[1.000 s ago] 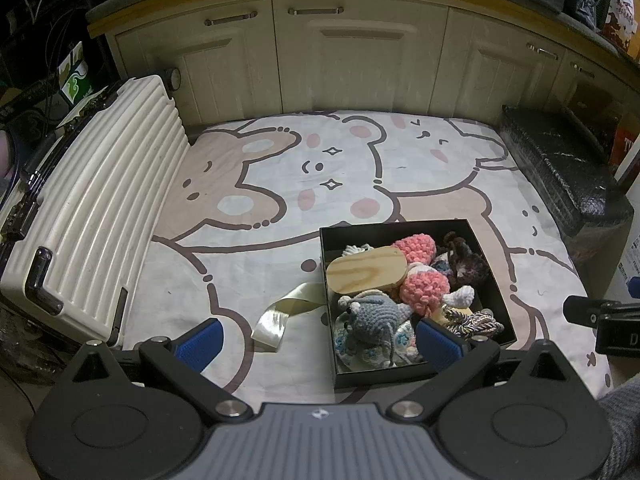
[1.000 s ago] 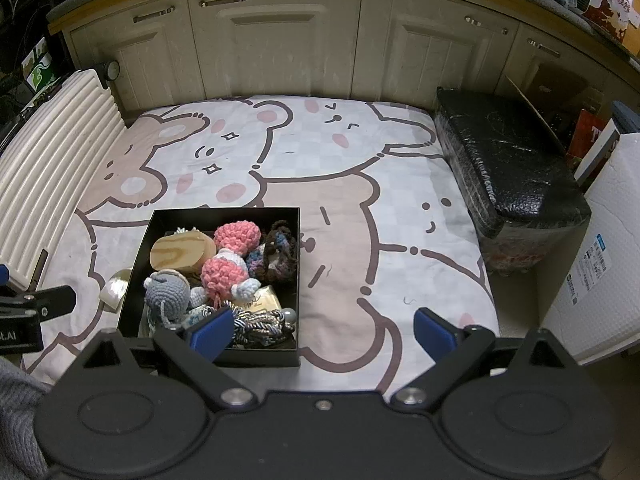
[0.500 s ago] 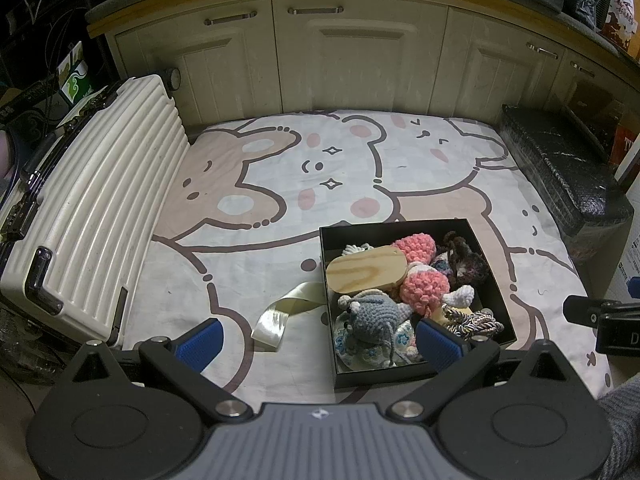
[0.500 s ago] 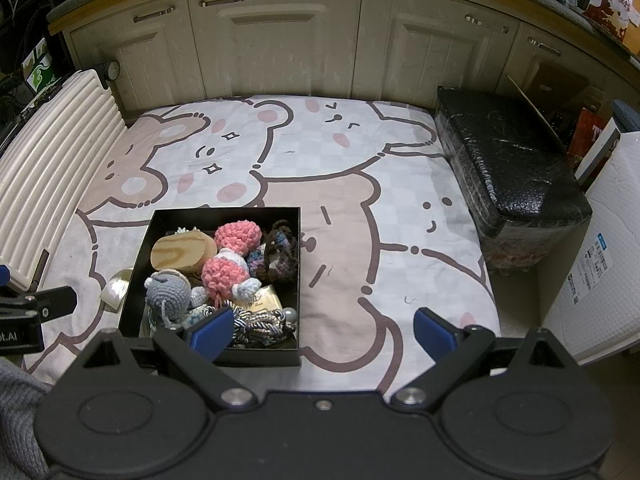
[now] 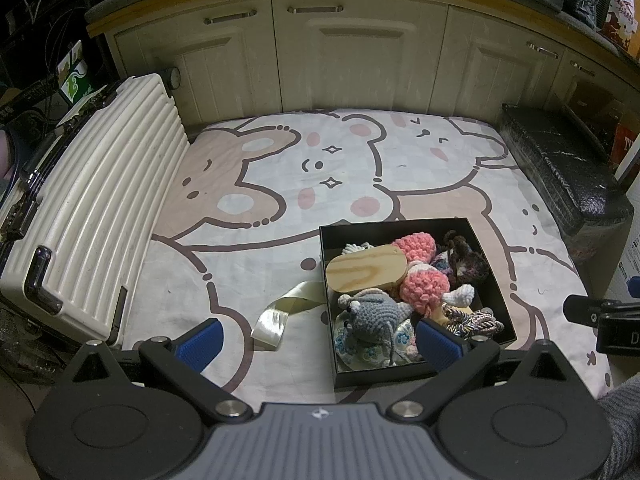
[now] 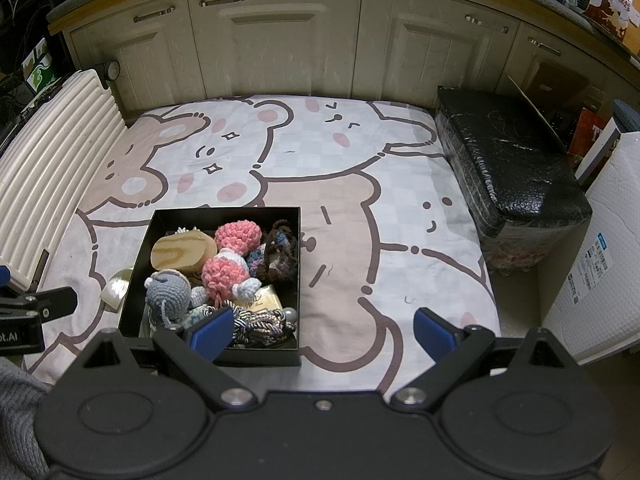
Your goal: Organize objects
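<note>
A black box [image 5: 402, 371] [image 6: 288, 220] lies on a bear-print mat and holds an oval wooden piece [image 5: 366, 268] [image 6: 182, 253], pink crochet toys [image 5: 424, 286] [image 6: 228, 272], a grey crochet toy [image 5: 376, 314] [image 6: 166, 290], a dark crochet piece [image 6: 278, 256], braided cord [image 5: 474, 320] [image 6: 260, 328] and a gold packet [image 6: 262, 298]. A cream ribbon [image 5: 280, 312] [image 6: 116, 286] lies just left of the box. My left gripper [image 5: 318, 342] is open and empty, hovering at the box's near left. My right gripper [image 6: 322, 332] is open and empty at the box's near right corner.
A cream ribbed suitcase [image 5: 92, 208] [image 6: 44, 152] lies along the mat's left edge. A black wrapped bench [image 5: 560, 168] [image 6: 508, 172] borders the right side. Cream cabinets [image 5: 352, 52] [image 6: 280, 40] stand behind. A white appliance [image 6: 600, 248] stands at the right.
</note>
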Motion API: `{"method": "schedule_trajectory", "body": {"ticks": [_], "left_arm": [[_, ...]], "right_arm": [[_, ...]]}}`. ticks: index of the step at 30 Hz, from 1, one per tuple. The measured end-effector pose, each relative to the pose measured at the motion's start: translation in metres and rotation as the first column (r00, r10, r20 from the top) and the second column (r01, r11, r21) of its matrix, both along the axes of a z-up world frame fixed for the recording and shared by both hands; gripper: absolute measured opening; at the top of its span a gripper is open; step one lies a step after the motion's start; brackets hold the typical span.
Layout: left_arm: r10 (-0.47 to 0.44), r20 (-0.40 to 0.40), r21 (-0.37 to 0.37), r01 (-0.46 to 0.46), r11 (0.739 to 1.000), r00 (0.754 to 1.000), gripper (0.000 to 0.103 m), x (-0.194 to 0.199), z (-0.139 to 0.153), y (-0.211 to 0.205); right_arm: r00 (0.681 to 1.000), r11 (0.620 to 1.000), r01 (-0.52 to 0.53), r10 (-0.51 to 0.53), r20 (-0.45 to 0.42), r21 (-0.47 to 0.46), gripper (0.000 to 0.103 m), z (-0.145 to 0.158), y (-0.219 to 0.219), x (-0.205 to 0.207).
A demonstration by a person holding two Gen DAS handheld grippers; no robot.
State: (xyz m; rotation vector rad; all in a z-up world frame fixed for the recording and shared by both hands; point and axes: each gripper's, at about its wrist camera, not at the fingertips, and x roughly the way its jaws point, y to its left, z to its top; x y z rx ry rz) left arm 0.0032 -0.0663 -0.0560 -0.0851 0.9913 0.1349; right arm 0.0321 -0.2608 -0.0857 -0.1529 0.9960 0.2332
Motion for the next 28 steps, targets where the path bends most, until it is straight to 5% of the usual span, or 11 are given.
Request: {"method": "schedule_trajectory", "body": {"ticks": [28], "left_arm": [[0.005,-0.011,-0.006,-0.005,1.000,1.000,0.101,-0.0004,-0.0027,-0.0008]], "right_arm": [[1.000,1.000,-0.002,0.002,-0.001,0.001,0.097,0.0003,-0.0007,0.0002]]}}
